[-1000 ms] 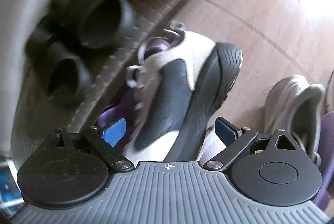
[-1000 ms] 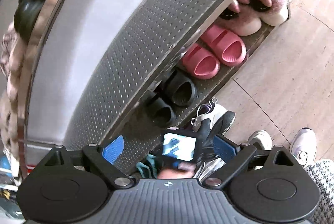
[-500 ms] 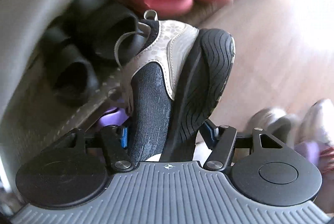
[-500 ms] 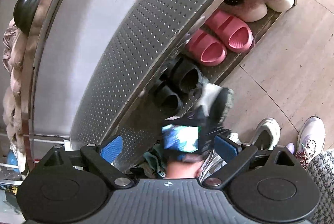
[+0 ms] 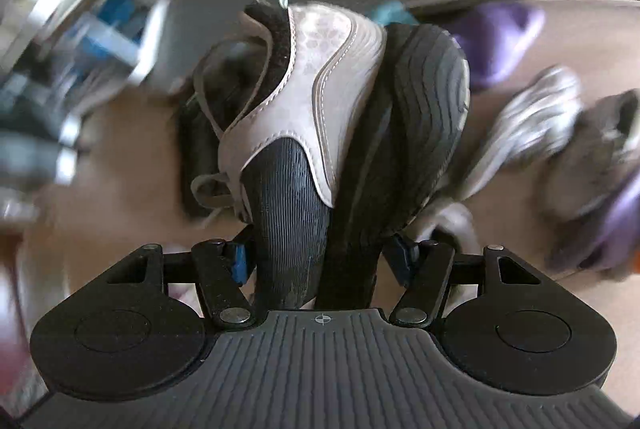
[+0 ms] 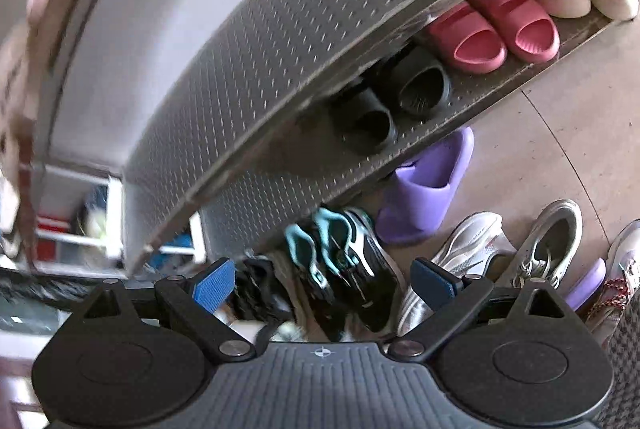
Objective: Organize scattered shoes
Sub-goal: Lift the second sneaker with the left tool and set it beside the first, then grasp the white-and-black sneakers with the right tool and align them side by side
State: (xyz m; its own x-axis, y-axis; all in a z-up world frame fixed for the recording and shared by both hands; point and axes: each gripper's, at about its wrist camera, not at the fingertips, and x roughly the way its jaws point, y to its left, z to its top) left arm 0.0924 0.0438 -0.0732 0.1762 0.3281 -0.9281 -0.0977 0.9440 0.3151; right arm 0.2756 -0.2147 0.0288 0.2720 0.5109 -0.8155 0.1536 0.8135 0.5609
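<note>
Left wrist: black-and-white sneaker (image 5: 320, 117), ribbed black sole, pinched in left tool (image 5: 320, 263).

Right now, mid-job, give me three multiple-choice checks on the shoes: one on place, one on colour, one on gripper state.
1. The black slides sit:
A on the rack's lower shelf
B on the floor
C in a box

2. The slides beside them are:
A green
B pink
C yellow

3. The left gripper:
A is empty
B holds a slipper
C holds a white-and-black sneaker

Answers: A, they stand on the perforated shelf; B, both are pink; C, the sneaker sits between the pads, jaws opening slightly.
</note>
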